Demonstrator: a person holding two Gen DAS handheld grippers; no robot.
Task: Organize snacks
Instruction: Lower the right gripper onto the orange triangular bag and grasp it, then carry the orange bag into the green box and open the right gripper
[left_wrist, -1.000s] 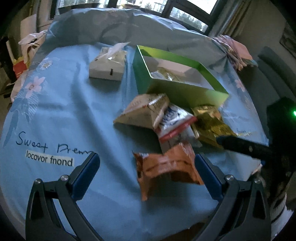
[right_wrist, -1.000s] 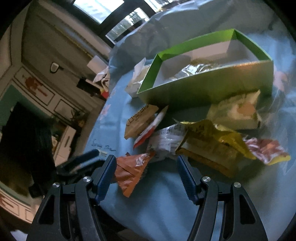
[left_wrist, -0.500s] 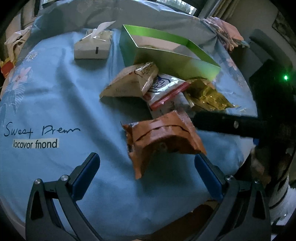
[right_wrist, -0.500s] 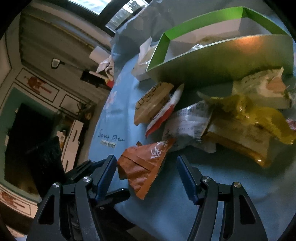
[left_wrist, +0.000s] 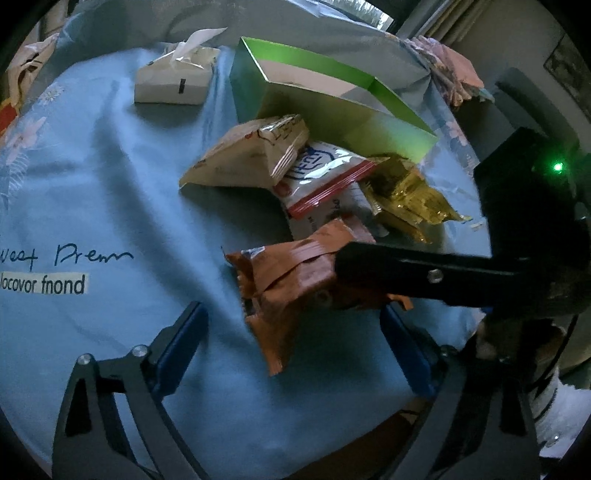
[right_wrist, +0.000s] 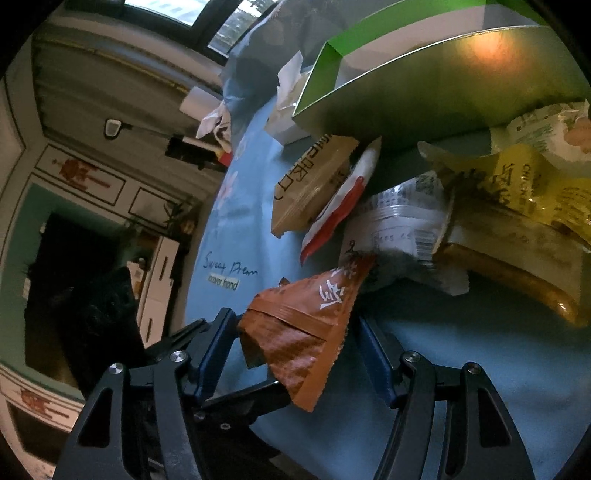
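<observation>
Both my grippers converge on same orange pack (left_wrist: 295, 284), near cloth (left_wrist: 110, 192) edge, 6 o'clock of green box (left_wrist: 332, 107).

Left gripper (left_wrist: 291, 332): jaws wide, closing, pack between, pads not touching.

Right gripper (right_wrist: 295, 339): jaws closing, pack between, contact unclear.

Risks:
- fingers collide; right finger already crosses pack
- two-way pinch tears or crushes pack
- pack nudged off edge
- white pack (left_wrist: 321, 177) at 12 o'clock dragged along

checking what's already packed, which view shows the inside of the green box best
Neither shows much. The left wrist view is better: it looks down past the green box rim onto its pale inner wall, though the contents stay hidden. The right wrist view shows mostly the box's outer side and only a sliver of the interior.
</observation>
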